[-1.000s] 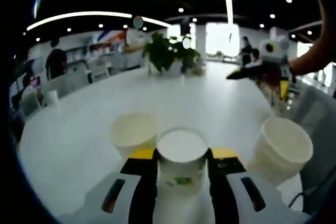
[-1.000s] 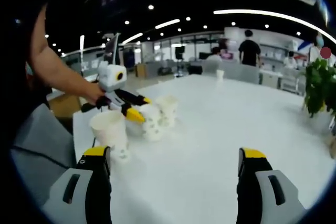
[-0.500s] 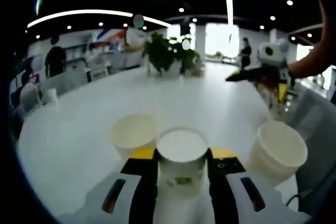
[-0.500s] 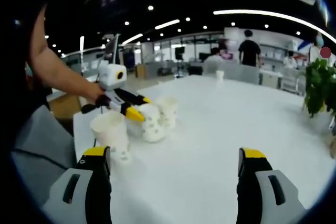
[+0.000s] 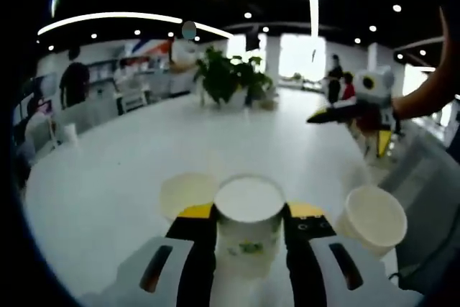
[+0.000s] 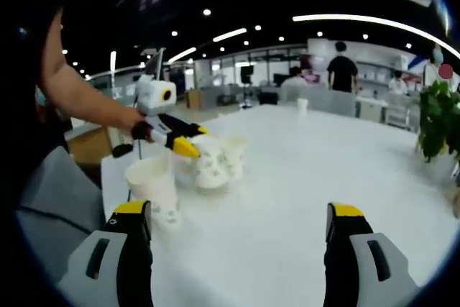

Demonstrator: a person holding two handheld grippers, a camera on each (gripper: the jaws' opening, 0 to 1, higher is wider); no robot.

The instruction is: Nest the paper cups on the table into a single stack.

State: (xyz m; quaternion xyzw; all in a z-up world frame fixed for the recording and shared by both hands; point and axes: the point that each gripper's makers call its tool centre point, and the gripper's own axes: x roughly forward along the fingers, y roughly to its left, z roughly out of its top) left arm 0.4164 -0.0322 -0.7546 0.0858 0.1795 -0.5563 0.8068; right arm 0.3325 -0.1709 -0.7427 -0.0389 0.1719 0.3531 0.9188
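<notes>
The left tool (image 5: 249,215) is gripping a white paper cup (image 5: 249,213) upright between its jaws, above the surface (image 5: 129,156). The next cup (image 5: 188,193), mouth up, is sitting just beyond at 11 o'clock; a third cup (image 5: 371,218) is standing at 3 o'clock. The right tool (image 6: 237,231) is hanging wide apart, carrying nothing, farther off.

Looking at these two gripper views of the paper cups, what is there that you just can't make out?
- Held white paper cup: its base, in the left gripper view, hidden between the left gripper jaws.
- Print on that cup: blurred green marks, unreadable.
- Second white paper cup behind it: lower wall hidden by a jaw.
- Third white paper cup, right gripper view: whether it touches the right gripper jaw is unclear.
- Small cup at the far table edge: too small to identify.
</notes>
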